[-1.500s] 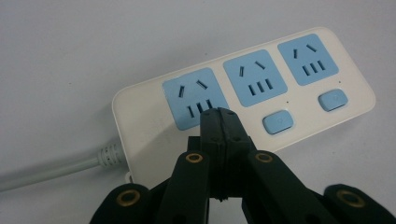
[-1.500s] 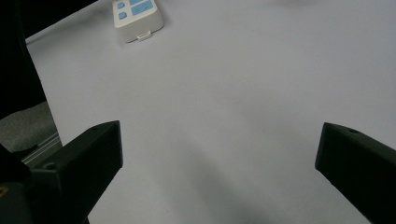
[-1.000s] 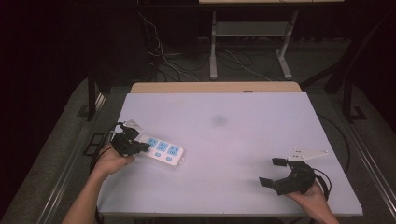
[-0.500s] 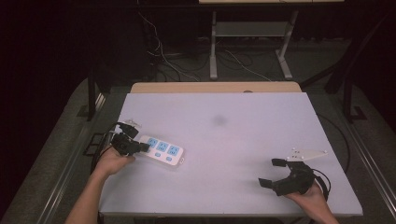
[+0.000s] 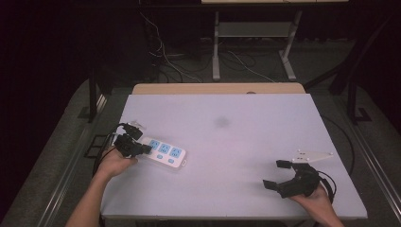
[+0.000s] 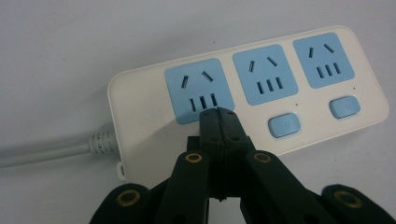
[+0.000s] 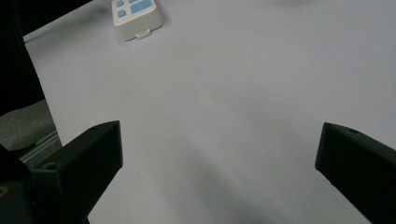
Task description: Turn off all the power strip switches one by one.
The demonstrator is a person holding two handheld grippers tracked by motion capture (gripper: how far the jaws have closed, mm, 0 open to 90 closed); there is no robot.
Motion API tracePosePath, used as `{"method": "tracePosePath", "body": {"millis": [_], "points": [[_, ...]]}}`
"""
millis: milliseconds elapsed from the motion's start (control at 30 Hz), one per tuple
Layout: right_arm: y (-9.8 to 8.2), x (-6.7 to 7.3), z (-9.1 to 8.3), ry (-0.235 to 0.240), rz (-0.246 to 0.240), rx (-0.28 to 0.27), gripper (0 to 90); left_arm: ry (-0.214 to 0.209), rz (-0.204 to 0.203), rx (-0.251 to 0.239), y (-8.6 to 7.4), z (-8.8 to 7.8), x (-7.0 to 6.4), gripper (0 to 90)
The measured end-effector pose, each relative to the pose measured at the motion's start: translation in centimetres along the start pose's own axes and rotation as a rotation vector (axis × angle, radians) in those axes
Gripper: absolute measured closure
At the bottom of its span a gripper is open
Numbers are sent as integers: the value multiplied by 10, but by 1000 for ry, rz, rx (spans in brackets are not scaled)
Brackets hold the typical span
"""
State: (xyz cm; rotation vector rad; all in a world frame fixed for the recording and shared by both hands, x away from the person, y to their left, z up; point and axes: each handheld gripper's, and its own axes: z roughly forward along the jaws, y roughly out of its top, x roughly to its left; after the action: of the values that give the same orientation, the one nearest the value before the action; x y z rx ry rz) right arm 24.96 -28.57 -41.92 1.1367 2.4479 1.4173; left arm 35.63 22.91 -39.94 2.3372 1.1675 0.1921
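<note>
Stillness since a second ago: my left gripper (image 6: 218, 112), jaws closed empty, tip pressing beside the power strip's (image 5: 163, 152) first switch; right gripper (image 5: 278, 174) open, well apart on the desk (image 5: 246, 109).

In the left gripper view the closed tips of the left gripper (image 6: 218, 114) cover the first switch of the power strip (image 6: 140, 100), and its cord (image 6: 46, 151) runs off the left edge. The right gripper view cuts that strip off at the top edge, leaving 1 end visible
</note>
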Motion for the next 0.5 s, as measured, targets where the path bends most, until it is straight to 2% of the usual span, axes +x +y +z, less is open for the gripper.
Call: {"method": "tracePosePath", "body": {"millis": [233, 267, 300, 367, 500], "points": [[0, 0, 0, 0, 1, 2, 6, -9, -10, -27, -1, -3, 1, 895], [0, 0, 0, 0, 2, 1, 5, 14, -19, -29, -1, -4, 1, 895], [0, 0, 0, 1, 2, 1, 5, 30, -11, -21, -1, -4, 1, 895], [0, 0, 0, 0, 2, -1, 5, 31, -18, -18, -2, -5, 3, 895], [0, -1, 0, 0, 7, -1, 5, 24, -42, -52, -4, -10, 7, 894]]}}
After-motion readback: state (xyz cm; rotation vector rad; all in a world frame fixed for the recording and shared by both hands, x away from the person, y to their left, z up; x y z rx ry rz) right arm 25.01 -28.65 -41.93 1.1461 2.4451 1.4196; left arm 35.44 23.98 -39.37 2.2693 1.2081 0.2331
